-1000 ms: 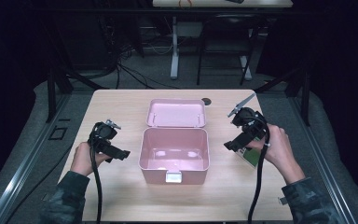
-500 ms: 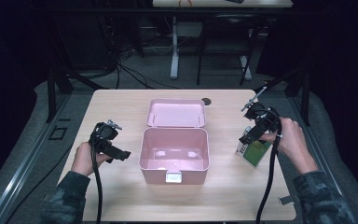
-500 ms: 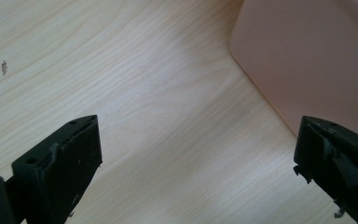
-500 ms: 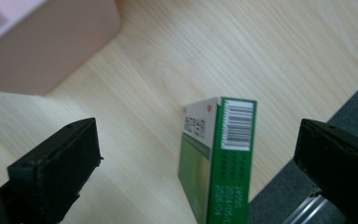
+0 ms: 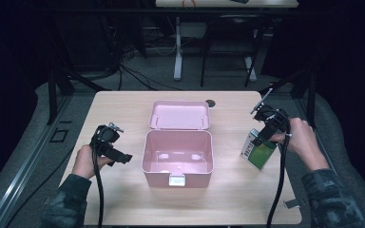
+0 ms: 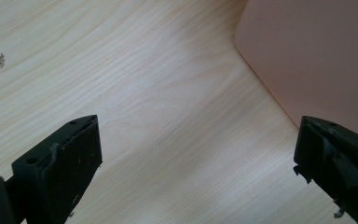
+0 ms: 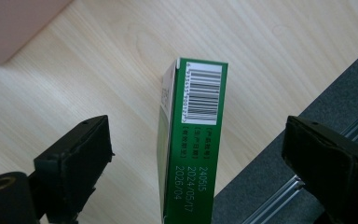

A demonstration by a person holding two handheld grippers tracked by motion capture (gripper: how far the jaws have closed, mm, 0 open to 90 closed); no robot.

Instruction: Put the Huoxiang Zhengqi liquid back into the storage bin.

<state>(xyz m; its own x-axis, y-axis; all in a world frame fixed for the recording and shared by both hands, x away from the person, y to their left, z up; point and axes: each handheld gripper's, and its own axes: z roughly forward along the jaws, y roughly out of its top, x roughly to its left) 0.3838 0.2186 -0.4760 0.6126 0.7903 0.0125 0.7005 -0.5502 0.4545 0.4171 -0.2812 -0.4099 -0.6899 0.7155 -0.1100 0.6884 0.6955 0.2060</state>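
- Standing on edge on the surface [image 5: 123, 104], the green carton [image 7: 186, 154] sits between the jaws of the right hand-held gripper [image 7: 198, 163], barcode end away from it.
- Those jaws have just been closing but are released, with gaps on both sides of the carton, so the step in hand is the grasp.
- Next, I judge, the jaws must clamp the carton's broad faces squarely before lifting towards the open pink box [image 5: 178, 152].
- Beyond the box, the left hand-held gripper [image 6: 196, 158] rests released, beside the box's wall.

box [image 5: 177, 159] mid-table [image 5: 123, 109] | carton [image 5: 257, 151] right of box | left tool [image 5: 123, 157] left of box
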